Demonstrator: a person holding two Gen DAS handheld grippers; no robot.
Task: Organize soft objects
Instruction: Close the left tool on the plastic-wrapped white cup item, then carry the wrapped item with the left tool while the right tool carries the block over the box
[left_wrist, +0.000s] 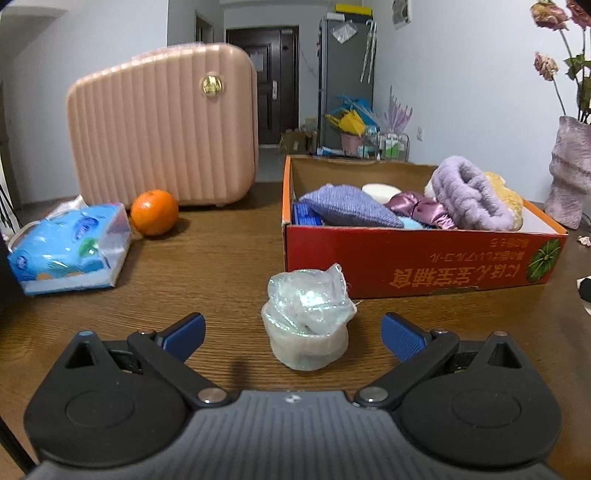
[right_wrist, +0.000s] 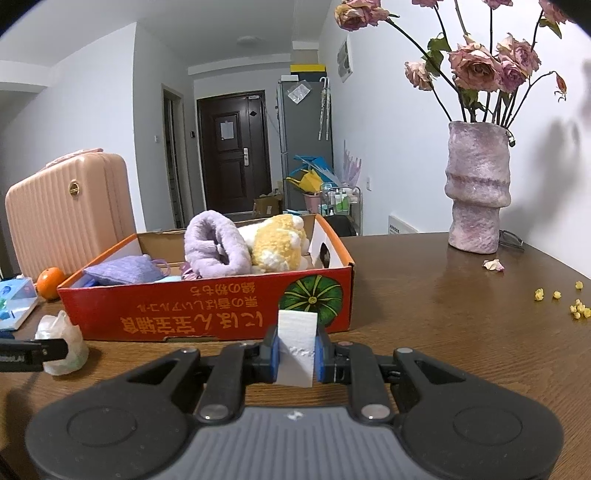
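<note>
On the wooden tabletop (left_wrist: 221, 258) the left hand-held gripper (left_wrist: 293, 336) stands with its blue pads spread wide, a crumpled clear plastic bundle (left_wrist: 306, 317) sitting on the wood between them and touching neither pad. From that bundle, the red cardboard box (left_wrist: 424, 266) lies at 1 o'clock, just beside it. The box holds soft things: a purple knitted pouch (left_wrist: 351, 208), a shiny mauve satin piece (left_wrist: 417, 208), a lilac fluffy band (left_wrist: 472, 199) and a yellow plush toy (left_wrist: 509, 199) at its right end. At 10 o'clock from the bundle lies a blue tissue pack (left_wrist: 66, 247), with an orange (left_wrist: 154, 211) beside it and a pink ribbed suitcase (left_wrist: 162, 125) upright behind.

The right hand-held gripper (right_wrist: 297, 354) is closed on a white foam block (right_wrist: 296, 347), pinched upright between both pads, just in front of the box's printed front wall (right_wrist: 207, 314). At 1 o'clock from it a pink rough vase (right_wrist: 478, 188) of dried roses stands well apart, with small yellow crumbs (right_wrist: 576, 308) scattered at 3 o'clock
</note>
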